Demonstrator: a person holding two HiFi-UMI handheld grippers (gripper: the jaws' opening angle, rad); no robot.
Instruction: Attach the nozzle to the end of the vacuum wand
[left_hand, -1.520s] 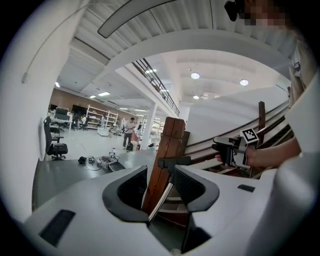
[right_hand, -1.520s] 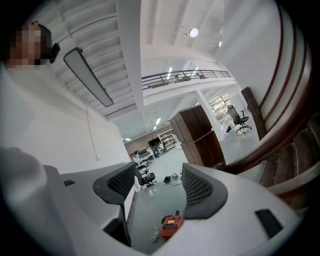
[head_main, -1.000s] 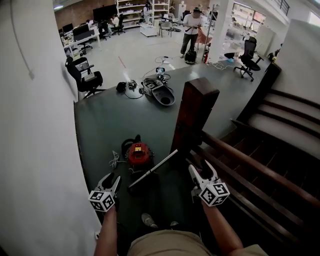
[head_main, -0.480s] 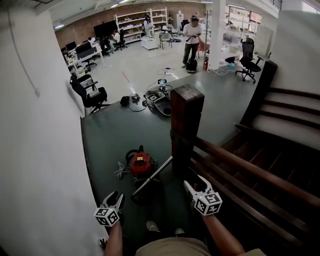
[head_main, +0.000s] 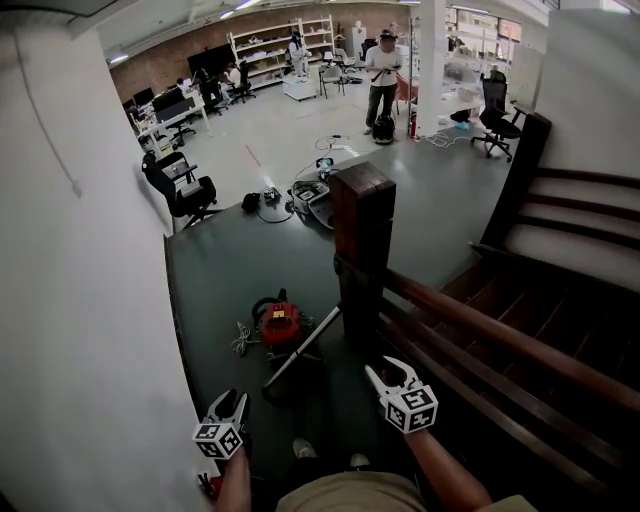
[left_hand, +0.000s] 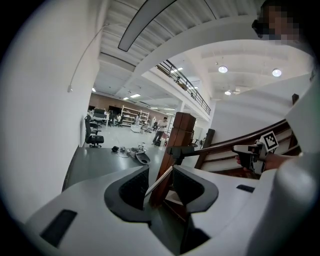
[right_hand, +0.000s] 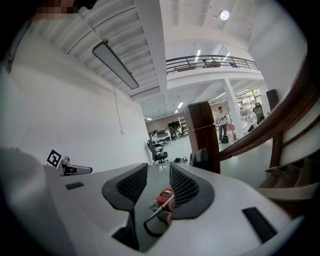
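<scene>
left claw (head_main: 234, 399) slightly apart, right claw (head_main: 386, 368) just closed, both empty. wand (head_main: 303, 348) at 12, seemingly against newel post (head_main: 362, 250); wall (head_main: 90, 300) at 9, open floor (head_main: 220, 270) at 11.

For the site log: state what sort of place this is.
Probably an open-plan office or lab, seen from the foot of a wooden staircase. It has office chairs, desks with monitors and storage shelves at the back.

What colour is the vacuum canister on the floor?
The vacuum canister is red with black trim; it shows best in the head view.
</scene>
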